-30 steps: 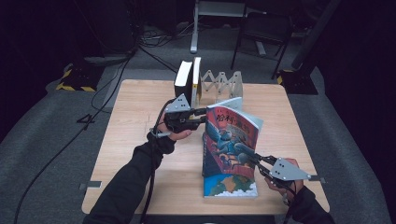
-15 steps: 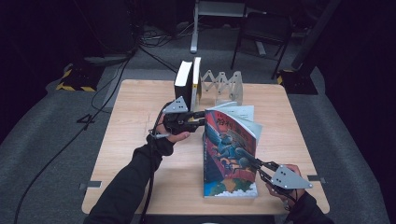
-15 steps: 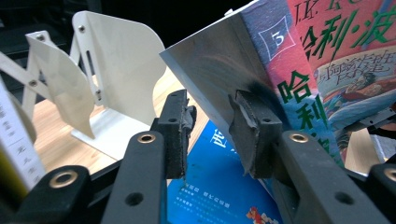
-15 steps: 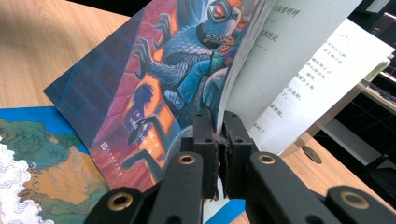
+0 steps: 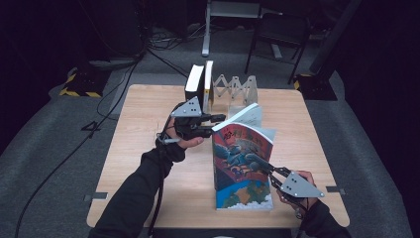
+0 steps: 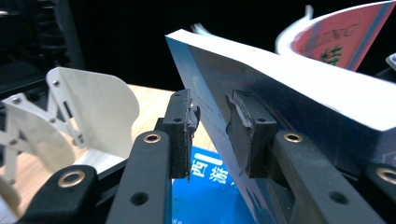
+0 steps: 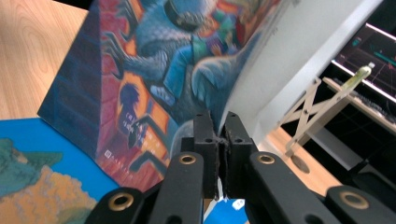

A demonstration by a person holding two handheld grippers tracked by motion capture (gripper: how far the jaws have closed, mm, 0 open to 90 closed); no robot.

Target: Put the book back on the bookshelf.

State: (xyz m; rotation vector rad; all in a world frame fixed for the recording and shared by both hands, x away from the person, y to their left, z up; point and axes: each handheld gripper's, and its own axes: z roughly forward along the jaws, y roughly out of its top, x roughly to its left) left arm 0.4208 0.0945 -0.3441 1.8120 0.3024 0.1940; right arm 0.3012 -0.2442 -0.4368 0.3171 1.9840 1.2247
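The thick paperback book with a colourful illustrated cover (image 5: 241,157) stands tilted on its lower edge toward the near right part of the pale wooden table (image 5: 138,148), over a flat blue-and-green illustrated book (image 5: 245,198) lying near the front edge.

The right gripper (image 5: 267,168) has its jaws pinched tight on the front cover at its free edge; the right gripper view shows the thin cover sheet caught between the pads (image 7: 209,140), peeled away from the white page block.

The left gripper (image 5: 218,119) is at the book's upper far corner. In the left gripper view the jaws have just been opening slightly, with the spine corner (image 6: 205,93) between them; the right-hand pad lies against the block, the left-hand one shows a sliver of gap. Whether that amounts to a firm hold I cannot tell.

Behind, near the far edge, two upright books (image 5: 199,84) lean in a white accordion-style rack (image 5: 237,89).

Risks, as judged:
- The cover alone carries load on the right side; it could crease or tear at the hinge.
- A loose left hold lets the block swing or drop onto the flat book.
- Fanned pages at the top may snag on the rack's dividers during insertion.
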